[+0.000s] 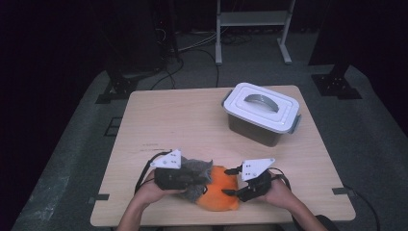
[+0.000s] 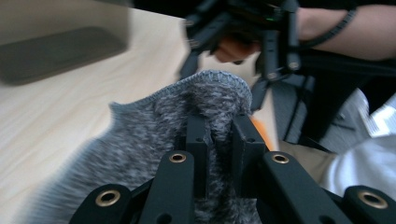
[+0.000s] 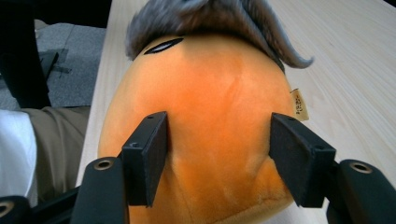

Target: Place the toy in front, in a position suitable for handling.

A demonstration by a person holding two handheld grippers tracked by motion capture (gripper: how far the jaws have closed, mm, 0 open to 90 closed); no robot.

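So there's a white-lidded box [image 1: 261,113] sitting at the far right of the desk [image 1: 183,120], well away from the action, nothing blocking anything. The plush [image 3: 205,121] is a round orange thing with a small tag on its side, lying at the near edge of the desk, with a fuzzy grey knit sock [image 2: 154,140] over its left end. Left tool [image 2: 219,135] is pressed together, pinching a fold of the sock. Right tool [image 3: 219,158] is clamped on the plush's orange body, pads against both sides.
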